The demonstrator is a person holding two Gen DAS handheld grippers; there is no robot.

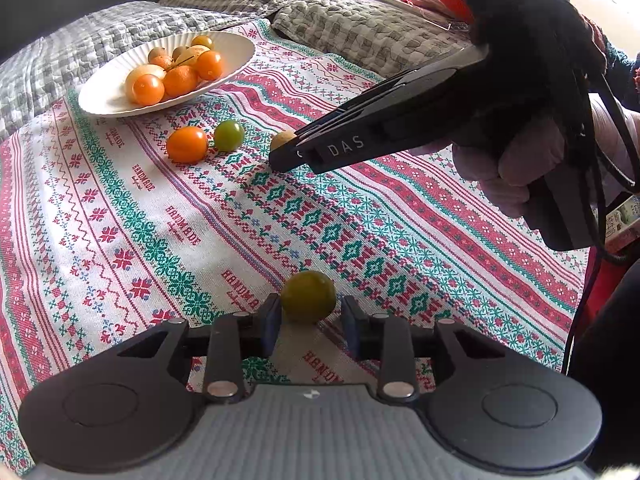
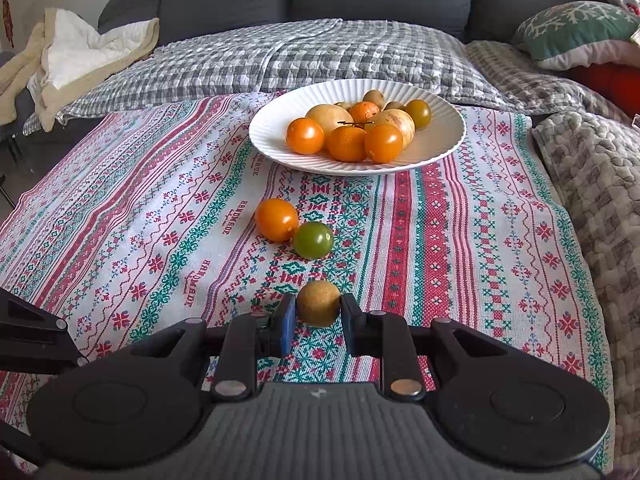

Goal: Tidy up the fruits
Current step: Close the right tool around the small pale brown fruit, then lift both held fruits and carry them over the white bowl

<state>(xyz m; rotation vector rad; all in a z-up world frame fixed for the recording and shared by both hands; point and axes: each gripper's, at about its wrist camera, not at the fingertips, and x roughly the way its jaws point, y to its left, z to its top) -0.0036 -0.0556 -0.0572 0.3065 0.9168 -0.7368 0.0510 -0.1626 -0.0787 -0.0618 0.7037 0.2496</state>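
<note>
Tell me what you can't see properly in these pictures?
- Left wrist view: the brown fruit is half hidden behind the right gripper.
- Right wrist view: fruits at the plate's back are hidden by front ones.
- Whether the right gripper's pads touch the brown fruit: unclear.

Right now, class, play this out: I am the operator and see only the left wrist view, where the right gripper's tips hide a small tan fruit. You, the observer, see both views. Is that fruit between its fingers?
Observer: Yes. The tan fruit sits between the right gripper pads, both close against its sides. It rests on the cloth; I cannot tell if it is squeezed.
Operator: What lies straight ahead of that gripper?
Observer: The green fruit and the orange fruit, side by side, lie between it and the plate.
</note>
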